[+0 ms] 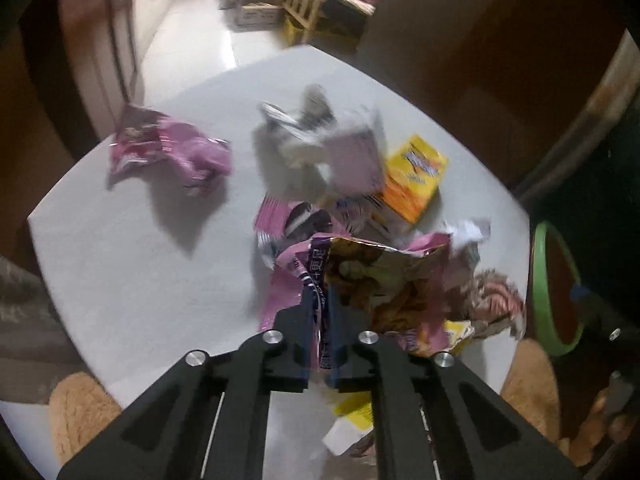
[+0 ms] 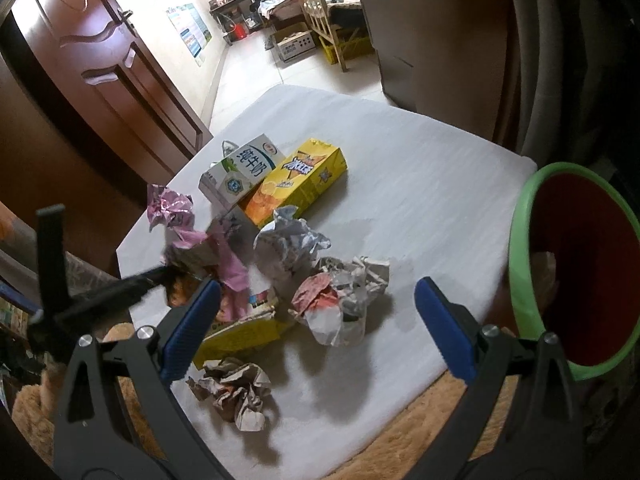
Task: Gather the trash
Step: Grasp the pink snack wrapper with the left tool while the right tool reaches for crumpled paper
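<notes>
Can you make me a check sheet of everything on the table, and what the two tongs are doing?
Surface: white table, pale cover, wrinkled.
Job's things: pink snack wrapper in the left tongs; milk carton leaning on yellow box; crumpled paper balls; another pink wrapper lying apart; green-rimmed bin at the table's right edge.
Clutter: nothing seen beyond the trash.
Grippers: left tongs shut on the wrapper; right tongs open, holding nothing, above the pile.
Cables: nothing seen.
Surroundings: brown door, wooden chair, cardboard box on the floor.
</notes>
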The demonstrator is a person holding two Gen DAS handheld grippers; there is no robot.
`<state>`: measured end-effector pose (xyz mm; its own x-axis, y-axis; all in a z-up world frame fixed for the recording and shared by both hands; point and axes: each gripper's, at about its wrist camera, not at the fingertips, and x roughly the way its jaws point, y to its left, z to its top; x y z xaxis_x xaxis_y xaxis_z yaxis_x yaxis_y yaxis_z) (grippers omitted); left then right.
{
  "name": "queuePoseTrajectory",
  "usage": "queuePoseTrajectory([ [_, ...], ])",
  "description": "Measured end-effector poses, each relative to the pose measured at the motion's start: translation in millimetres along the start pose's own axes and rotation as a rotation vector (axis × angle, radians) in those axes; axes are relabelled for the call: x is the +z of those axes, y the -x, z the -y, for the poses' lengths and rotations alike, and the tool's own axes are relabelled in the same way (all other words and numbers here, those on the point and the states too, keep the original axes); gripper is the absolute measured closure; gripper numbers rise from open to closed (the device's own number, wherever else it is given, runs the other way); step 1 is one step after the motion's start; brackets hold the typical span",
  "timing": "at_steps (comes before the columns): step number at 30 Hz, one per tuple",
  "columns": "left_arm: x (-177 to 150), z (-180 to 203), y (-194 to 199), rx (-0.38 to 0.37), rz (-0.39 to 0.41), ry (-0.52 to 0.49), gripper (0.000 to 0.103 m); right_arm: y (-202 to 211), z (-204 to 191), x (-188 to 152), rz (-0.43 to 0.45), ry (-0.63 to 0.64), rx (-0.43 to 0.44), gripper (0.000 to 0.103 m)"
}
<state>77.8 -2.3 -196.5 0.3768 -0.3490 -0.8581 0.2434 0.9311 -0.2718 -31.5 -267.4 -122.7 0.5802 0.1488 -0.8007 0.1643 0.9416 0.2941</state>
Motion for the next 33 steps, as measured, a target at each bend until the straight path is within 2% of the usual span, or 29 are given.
queuePoseTrajectory([
  [4,4.3,-18.1,14.5,0.034,0.045,0.046,0.102,-6.4,-1.2,-1.5,-0.031,0.007,-0.013,0.007],
  [8,6.2,-28.2,14.3,0.058,0.047,0.067,0.101,-20.5,7.8,-5.5,-0.088,-0.031,-0.025,0.007],
  [12,3.0,-35.1,12.1,0.049,0.041,0.091,0.093,-42.2,14.5,-9.0,-0.139,-0.054,-0.026,0.007],
  [17,3.5,-35.9,14.6,0.046,0.047,0.096,0.09,-60.0,9.6,-10.4,-0.159,-0.043,-0.006,0.008],
  [18,2.9,-35.6,14.9,0.047,0.047,0.098,0.086,-62.3,7.9,-10.4,-0.163,-0.032,-0.006,0.01],
  [19,3.0,-36.0,15.0,0.047,0.045,0.1,0.083,-64.5,5.6,-10.9,-0.167,-0.019,-0.006,0.018],
  [20,2.8,-36.0,15.2,0.045,0.044,0.104,0.079,-67.2,3.5,-11.5,-0.174,-0.006,-0.004,0.032],
  [21,2.4,-35.6,15.5,0.042,0.042,0.108,0.076,-69.2,2.4,-12.4,-0.182,-0.002,0.004,0.039],
  [22,2.1,-35.3,15.7,0.039,0.042,0.109,0.073,-69.7,2.5,-13.0,-0.184,-0.004,0.016,0.052],
  [23,1.6,-34.7,15.6,0.038,0.044,0.11,0.068,-69.9,1.6,-13.4,-0.184,-0.005,0.029,0.057],
  [26,1.4,-32.2,16.6,0.049,0.06,0.104,0.052,-59.3,-0.6,-13.4,-0.15,0.011,0.047,0.062],
  [28,1.6,-31.0,16.1,0.052,0.064,0.094,0.044,-51.3,-0.6,-12.2,-0.128,0.02,0.051,0.062],
  [30,1.2,-29.3,14.1,0.056,0.06,0.08,0.031,-43.0,-0.3,-10.9,-0.104,0.015,0.057,0.062],
  [33,-0.1,-28.1,7.8,0.084,0.044,0.066,0.027,-36.3,3.6,-9.1,-0.083,-0.003,0.066,0.062],
])
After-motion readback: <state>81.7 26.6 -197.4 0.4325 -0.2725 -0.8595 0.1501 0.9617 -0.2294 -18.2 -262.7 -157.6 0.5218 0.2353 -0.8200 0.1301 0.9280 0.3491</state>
